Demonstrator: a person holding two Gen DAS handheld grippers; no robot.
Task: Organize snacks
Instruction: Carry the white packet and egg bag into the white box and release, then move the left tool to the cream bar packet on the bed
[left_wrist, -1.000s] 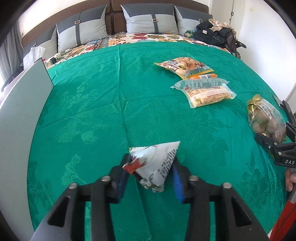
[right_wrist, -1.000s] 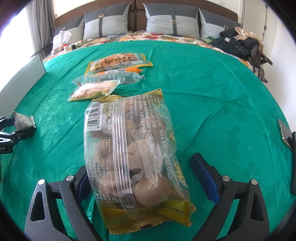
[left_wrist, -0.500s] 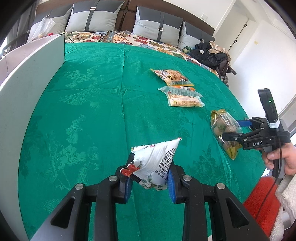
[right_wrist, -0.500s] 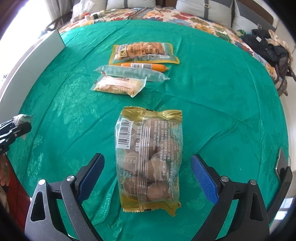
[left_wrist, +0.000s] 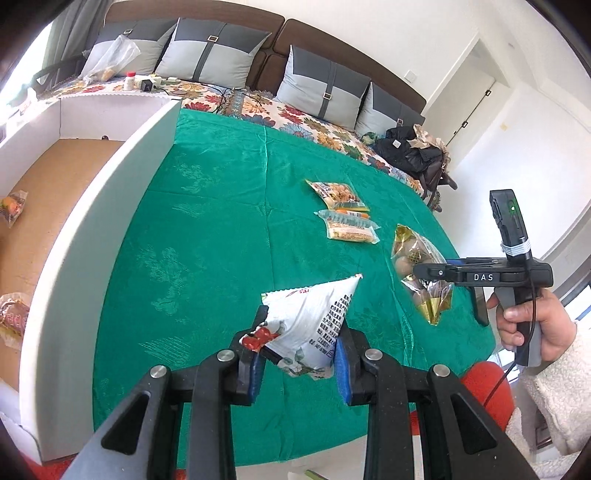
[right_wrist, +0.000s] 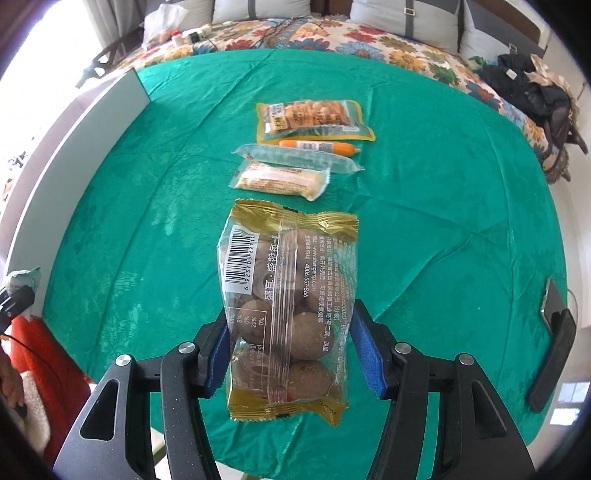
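My left gripper (left_wrist: 299, 362) is shut on a white triangular snack packet (left_wrist: 310, 325) with red print, held in the air over the green cloth (left_wrist: 221, 240), close to the white box (left_wrist: 92, 229). It also shows at the left edge of the right wrist view, left gripper (right_wrist: 16, 302). My right gripper (right_wrist: 288, 350) has its jaws closing. Its blue pads press both sides of a clear, gold-edged bag of brown balls (right_wrist: 291, 280), which hangs above the cloth. Seen from the left wrist view, the right gripper (left_wrist: 428, 271) crosses that bag (left_wrist: 417, 251), with a hand on its handle.
Further back on the cloth lie a peanut pack (right_wrist: 314, 118), an orange sausage (right_wrist: 317, 146), a long clear pack (right_wrist: 295, 157) and a yellow pack (right_wrist: 280, 181). The box holds two snack packs (left_wrist: 13, 206). A phone (right_wrist: 552, 302) lies at the right edge.
The right jaws went from wide open around the bag to closed on it, and the bag came up off the cloth. The left gripper rose and swung toward the box with its packet.
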